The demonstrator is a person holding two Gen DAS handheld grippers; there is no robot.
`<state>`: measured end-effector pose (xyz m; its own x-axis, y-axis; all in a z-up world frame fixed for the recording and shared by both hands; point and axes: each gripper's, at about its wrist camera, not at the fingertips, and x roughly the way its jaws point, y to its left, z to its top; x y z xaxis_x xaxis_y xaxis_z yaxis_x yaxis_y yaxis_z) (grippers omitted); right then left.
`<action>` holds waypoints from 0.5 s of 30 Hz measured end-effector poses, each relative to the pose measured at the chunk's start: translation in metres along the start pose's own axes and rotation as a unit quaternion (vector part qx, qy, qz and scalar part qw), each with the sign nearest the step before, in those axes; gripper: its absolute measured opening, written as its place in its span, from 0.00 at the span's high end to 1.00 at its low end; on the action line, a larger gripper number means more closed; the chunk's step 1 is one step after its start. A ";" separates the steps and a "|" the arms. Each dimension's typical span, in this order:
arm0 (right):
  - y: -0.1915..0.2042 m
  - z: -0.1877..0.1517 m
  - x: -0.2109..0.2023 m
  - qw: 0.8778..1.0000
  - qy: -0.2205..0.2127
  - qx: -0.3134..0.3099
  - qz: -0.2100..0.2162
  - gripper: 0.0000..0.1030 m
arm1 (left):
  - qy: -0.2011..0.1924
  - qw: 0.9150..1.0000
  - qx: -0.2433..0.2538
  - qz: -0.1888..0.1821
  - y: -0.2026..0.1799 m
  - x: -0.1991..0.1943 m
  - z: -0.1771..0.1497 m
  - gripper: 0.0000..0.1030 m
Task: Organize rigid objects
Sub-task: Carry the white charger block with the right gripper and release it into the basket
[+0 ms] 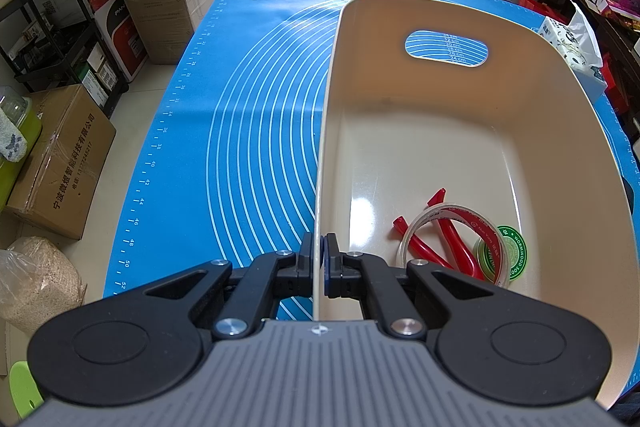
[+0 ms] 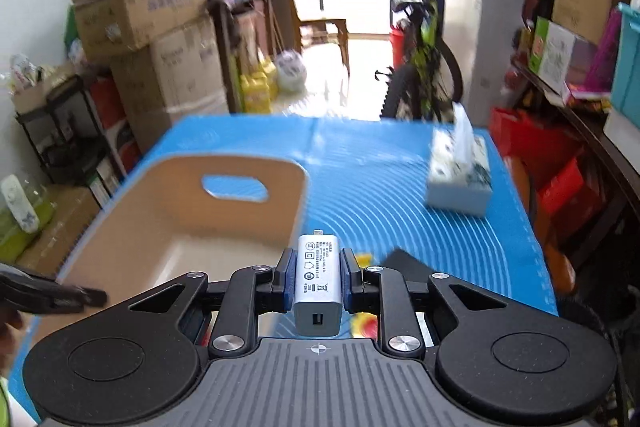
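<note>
The left claw (image 1: 320, 259) pinches the cream bin (image 1: 460, 131) by its near-left rim. Inside the bin lie red-handled scissors (image 1: 444, 239) and 2 tape rolls (image 1: 500, 251). The right claw (image 2: 319, 279) clamps a white charger (image 2: 319, 287) just right of the bin, above the blue-matted bench (image 2: 400, 187).

We count one cream bin (image 1: 540, 131) on one blue baking mat (image 1: 248, 115). Inside the bin we see two tape rolls, one clear (image 1: 416, 227) and one green-labelled (image 1: 510, 247), plus one red-handled tool (image 1: 448, 235). Elsewhere: one white USB charger (image 2: 318, 285) and one tissue box (image 2: 460, 183).
</note>
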<state>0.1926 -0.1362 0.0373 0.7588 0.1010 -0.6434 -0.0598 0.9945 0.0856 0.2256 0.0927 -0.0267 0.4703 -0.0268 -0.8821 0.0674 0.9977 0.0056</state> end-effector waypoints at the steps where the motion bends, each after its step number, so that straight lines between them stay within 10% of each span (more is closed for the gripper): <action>1: 0.005 0.003 -0.002 1.000 -0.005 -0.004 0.006 0.69 | 0.000 1.000 0.000 0.000 0.000 0.000 0.000 0.95; 15: 0.069 -0.005 0.037 0.996 0.032 -0.063 0.058 0.69 | 0.000 1.000 0.001 0.001 -0.002 0.001 0.000 0.95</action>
<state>0.2134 -0.0636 0.0161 0.7002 0.2122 -0.6817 -0.2284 0.9712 0.0677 0.2259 0.0910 -0.0270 0.4707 -0.0251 -0.8819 0.0685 0.9976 0.0082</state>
